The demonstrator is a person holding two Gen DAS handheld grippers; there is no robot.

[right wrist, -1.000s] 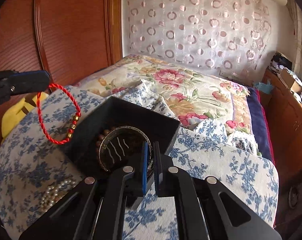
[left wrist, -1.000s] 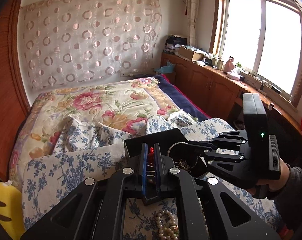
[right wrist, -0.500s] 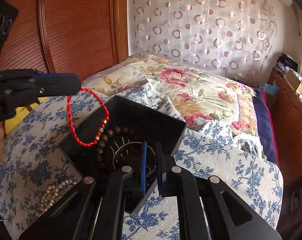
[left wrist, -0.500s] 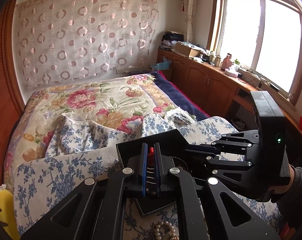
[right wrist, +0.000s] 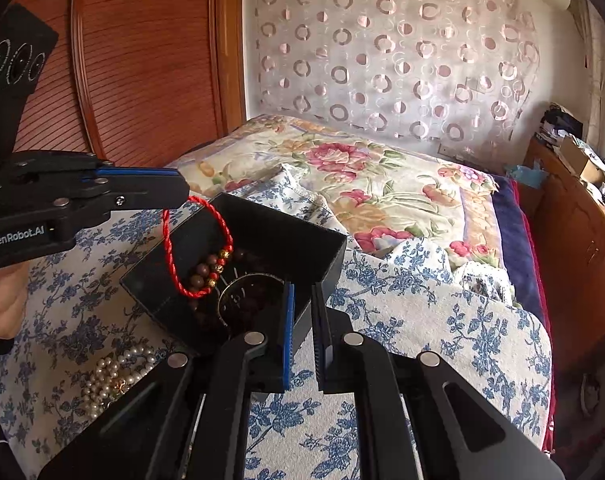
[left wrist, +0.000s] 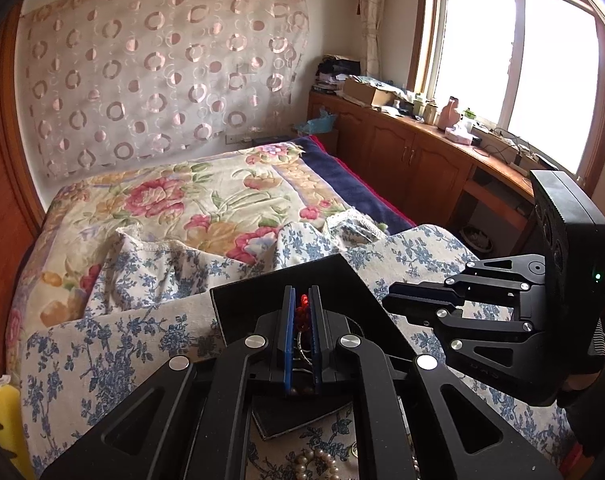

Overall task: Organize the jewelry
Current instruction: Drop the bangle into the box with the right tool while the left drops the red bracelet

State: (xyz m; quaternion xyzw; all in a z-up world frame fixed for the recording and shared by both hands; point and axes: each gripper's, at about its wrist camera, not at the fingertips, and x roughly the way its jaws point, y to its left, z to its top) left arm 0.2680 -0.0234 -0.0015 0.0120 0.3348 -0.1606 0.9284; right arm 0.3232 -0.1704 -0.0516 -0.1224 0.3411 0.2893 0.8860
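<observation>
A black open box (right wrist: pixel 282 220) sits on a blue-flowered cloth (right wrist: pixel 422 320) on the bed. My left gripper (right wrist: pixel 184 192) is shut on a red cord bracelet (right wrist: pixel 170 240) with brown and gold beads, which hangs over the box's left part. In the left wrist view the red cord (left wrist: pixel 302 302) shows between the pads of the left gripper (left wrist: pixel 301 292), above the box (left wrist: pixel 262 288). My right gripper (right wrist: pixel 301 292) stands over the box's near right corner, its jaws a narrow gap apart with nothing pressed between them. A metal bangle (right wrist: pixel 230 288) and dark beads lie inside the box.
A pearl necklace (right wrist: pixel 106 376) lies on the cloth left of the box. A flowered quilt (right wrist: pixel 362 184) covers the bed behind. A wooden headboard (right wrist: pixel 142 60) stands at the left, wooden cabinets (left wrist: pixel 402 160) under the window at the right. A yellow object (left wrist: pixel 2 412) is at the bed's left edge.
My left gripper has carried the red bracelet from left of the box to over it. My right gripper's jaws have parted a little and it has drawn back from the bangle.
</observation>
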